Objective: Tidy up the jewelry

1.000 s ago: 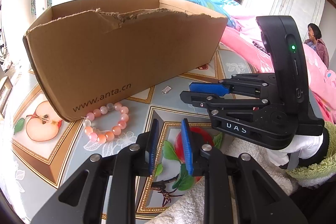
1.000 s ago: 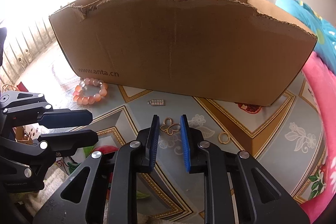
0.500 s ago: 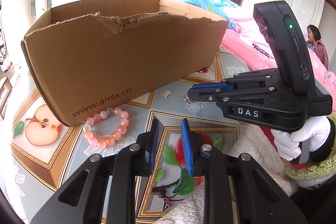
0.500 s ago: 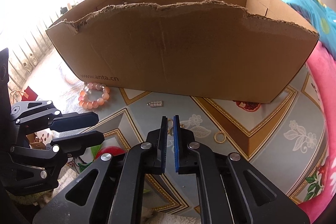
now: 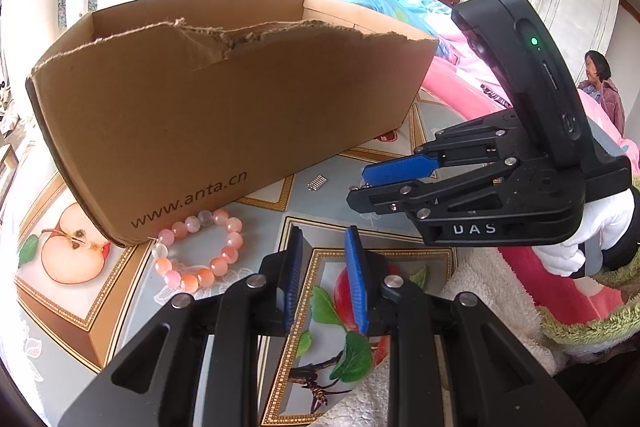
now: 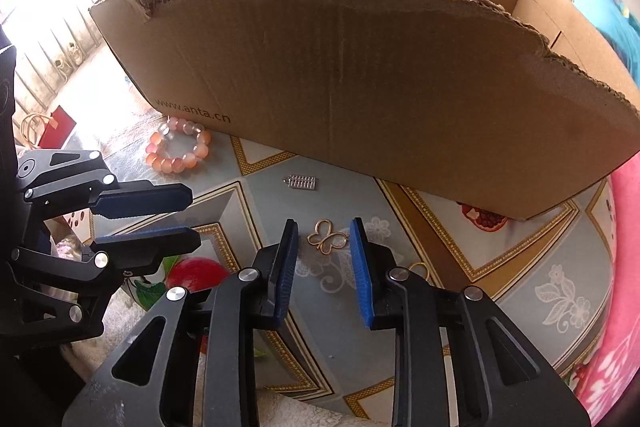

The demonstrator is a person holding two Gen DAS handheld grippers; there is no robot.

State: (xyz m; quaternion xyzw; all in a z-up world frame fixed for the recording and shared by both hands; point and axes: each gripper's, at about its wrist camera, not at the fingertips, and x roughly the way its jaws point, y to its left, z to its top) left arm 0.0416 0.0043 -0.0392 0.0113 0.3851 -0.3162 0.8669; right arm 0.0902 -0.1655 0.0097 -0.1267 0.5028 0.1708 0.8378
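Note:
A gold butterfly pendant [image 6: 326,239] lies flat on the patterned tablecloth, in the gap of my right gripper [image 6: 324,225]. Its jaws are opening and the pads do not touch the pendant. A gloved hand holds the right gripper [image 5: 358,185], which hangs above the table in the left wrist view. My left gripper [image 5: 324,233] is open a little with nothing in it, and it shows at the left [image 6: 194,217] of the right wrist view. A pink bead bracelet [image 5: 229,254] [image 6: 176,165] and a small silver charm [image 5: 317,183] [image 6: 301,183] lie in front of the cardboard box [image 5: 220,107] [image 6: 360,87].
A gold ring [image 6: 416,269] lies partly hidden behind the right finger. A white towel [image 5: 492,291] covers the table's near edge. Pink bedding [image 6: 624,267] lies to the right. A person [image 5: 600,83] stands far back near white doors. A red bag [image 6: 56,125] sits on the floor.
The right gripper's jaws narrowed around the pendant, then spread again. It rose and tipped, so the box's inside shows. The pendant stayed on the cloth. My left gripper kept still.

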